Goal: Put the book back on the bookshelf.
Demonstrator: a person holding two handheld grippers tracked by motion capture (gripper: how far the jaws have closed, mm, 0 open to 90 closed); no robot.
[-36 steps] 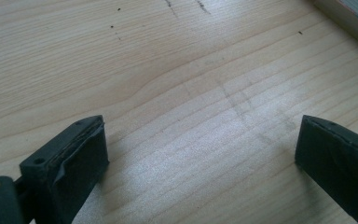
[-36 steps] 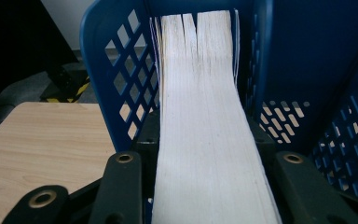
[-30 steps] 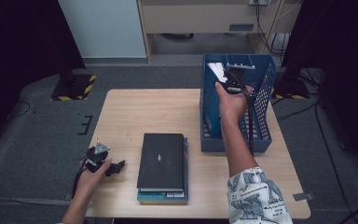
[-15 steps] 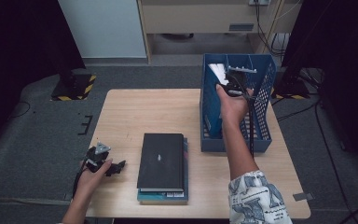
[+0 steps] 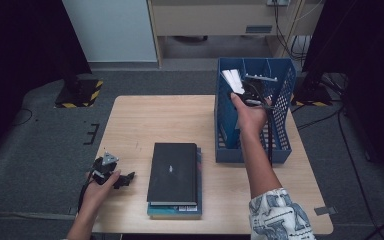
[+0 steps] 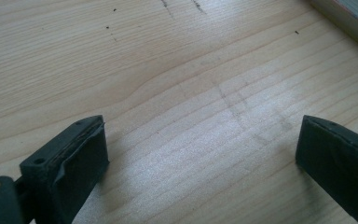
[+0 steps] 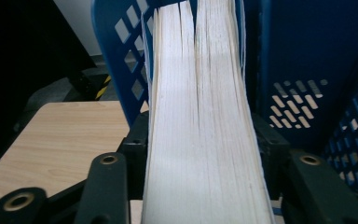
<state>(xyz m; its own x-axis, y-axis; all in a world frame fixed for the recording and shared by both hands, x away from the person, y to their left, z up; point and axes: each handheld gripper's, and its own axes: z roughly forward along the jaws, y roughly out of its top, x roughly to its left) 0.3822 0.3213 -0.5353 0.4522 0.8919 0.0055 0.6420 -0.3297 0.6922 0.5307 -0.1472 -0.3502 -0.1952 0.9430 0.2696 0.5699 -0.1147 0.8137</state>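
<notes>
The left gripper [image 5: 111, 175] rests on the pale wooden table [image 5: 150, 120] left of the black-covered book stack [image 5: 174, 172], jaws spread wide with nothing between them. Right of that stack, inside the blue perforated plastic file bin [image 5: 280, 120], the right gripper [image 5: 243, 86] has a thick white-paged book [image 7: 200, 116] between its jaws, fore-edge showing cream leaves parted by a gap. Its jaws have just been opening; whether the pads press the book I cannot tell.

A black book [image 5: 173, 172] is lying on a teal book [image 5: 175, 210] near the front edge of a pale wooden desk [image 5: 155, 120]. A yellow-and-black striped base [image 5: 80, 95] is standing on grey carpet [image 5: 35, 145] beyond the desk's left side.
</notes>
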